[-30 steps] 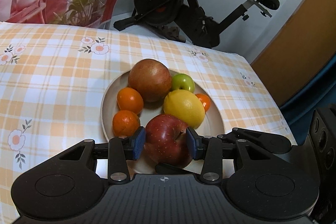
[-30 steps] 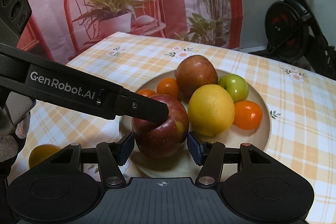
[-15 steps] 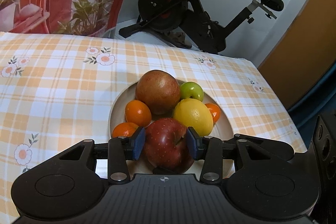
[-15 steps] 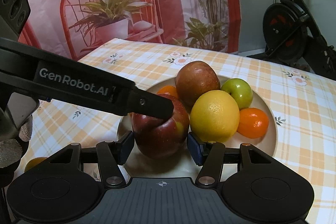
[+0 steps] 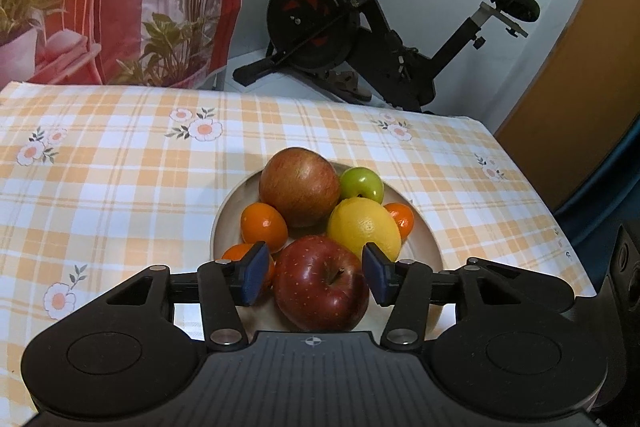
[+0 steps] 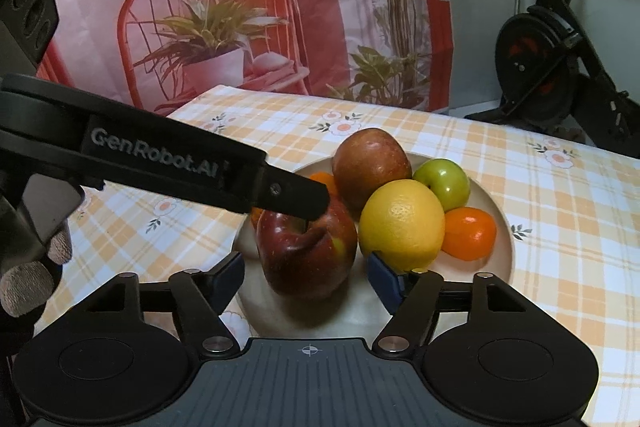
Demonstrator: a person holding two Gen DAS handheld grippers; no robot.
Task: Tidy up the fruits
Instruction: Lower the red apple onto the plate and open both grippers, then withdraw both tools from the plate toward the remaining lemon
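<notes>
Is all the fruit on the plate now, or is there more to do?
Nearly done, it seems. The plate holds two apples, a green apple, a lemon and small oranges. The dark red apple sits on it between the left gripper, whose jaws have just been opening, clear of it. The right gripper is open too. No other loose fruit shows.

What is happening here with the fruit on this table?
A person is arranging fruit with two handheld grippers. The dark red apple now sits at the near edge of the round beige plate, beside a large yellow citrus fruit. The left gripper and the right gripper have both just been opening; their jaws stand on either side of the apple with visible gaps, so it appears released.
</notes>
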